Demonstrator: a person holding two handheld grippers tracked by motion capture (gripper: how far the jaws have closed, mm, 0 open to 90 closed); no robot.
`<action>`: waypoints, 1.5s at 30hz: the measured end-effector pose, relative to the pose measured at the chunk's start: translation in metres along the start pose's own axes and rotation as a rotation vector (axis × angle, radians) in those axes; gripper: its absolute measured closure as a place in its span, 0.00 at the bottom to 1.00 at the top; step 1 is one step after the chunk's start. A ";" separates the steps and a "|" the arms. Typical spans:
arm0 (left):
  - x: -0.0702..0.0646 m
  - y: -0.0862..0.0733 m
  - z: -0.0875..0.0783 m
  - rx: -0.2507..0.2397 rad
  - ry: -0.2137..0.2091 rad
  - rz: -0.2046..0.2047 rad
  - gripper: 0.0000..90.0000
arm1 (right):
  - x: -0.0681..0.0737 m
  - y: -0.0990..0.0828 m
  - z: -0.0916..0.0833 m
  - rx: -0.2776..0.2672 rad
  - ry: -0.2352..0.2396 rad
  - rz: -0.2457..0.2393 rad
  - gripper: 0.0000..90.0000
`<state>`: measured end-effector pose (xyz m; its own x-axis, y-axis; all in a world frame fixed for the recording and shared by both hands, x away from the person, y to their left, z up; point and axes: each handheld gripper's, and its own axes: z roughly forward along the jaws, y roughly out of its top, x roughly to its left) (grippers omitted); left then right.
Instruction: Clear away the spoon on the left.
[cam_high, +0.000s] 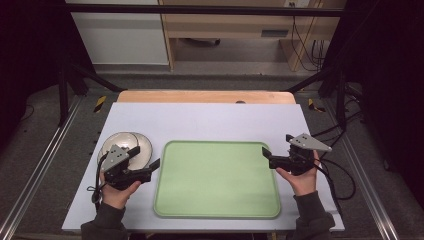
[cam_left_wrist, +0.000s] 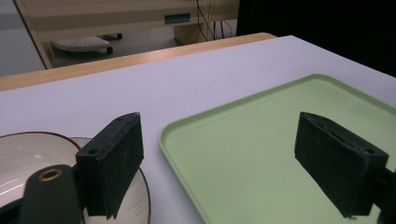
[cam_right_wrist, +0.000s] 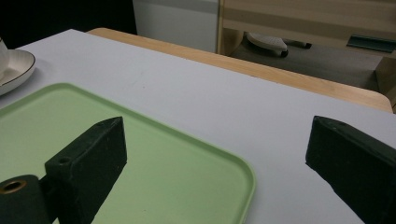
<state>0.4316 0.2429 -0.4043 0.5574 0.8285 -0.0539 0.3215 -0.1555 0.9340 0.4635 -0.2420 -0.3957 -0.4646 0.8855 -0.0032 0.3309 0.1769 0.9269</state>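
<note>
The green tray (cam_high: 217, 180) lies between the two grippers, its left edge beneath the left gripper (cam_high: 150, 167). The right gripper (cam_high: 276, 150) hovers at its far right corner. Both sets of jaws stand wide open, holding nothing.

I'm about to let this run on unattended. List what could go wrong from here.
1. The left gripper hovers open beside the white plate and the green tray; a low sweep could knock the plate.
2. The plate's shallow rim offers little to pinch, so it may slip.
3. The right gripper, also open, sits over the tray's right edge and could nudge it.
</note>
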 end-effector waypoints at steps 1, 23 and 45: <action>0.000 0.000 0.000 0.002 -0.002 -0.001 0.17 | 0.000 0.000 0.000 0.001 0.000 -0.001 0.06; 0.005 0.014 -0.018 -0.026 -0.022 0.016 0.17 | 0.001 0.001 -0.003 -0.004 0.001 0.004 0.06; 0.022 0.029 -0.051 -0.060 0.062 0.047 0.16 | 0.002 -0.001 -0.001 0.021 0.005 -0.005 0.06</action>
<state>0.4137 0.2840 -0.3607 0.5216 0.8531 0.0111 0.2487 -0.1644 0.9545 0.4614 -0.2407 -0.3960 -0.4705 0.8824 -0.0056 0.3457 0.1902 0.9189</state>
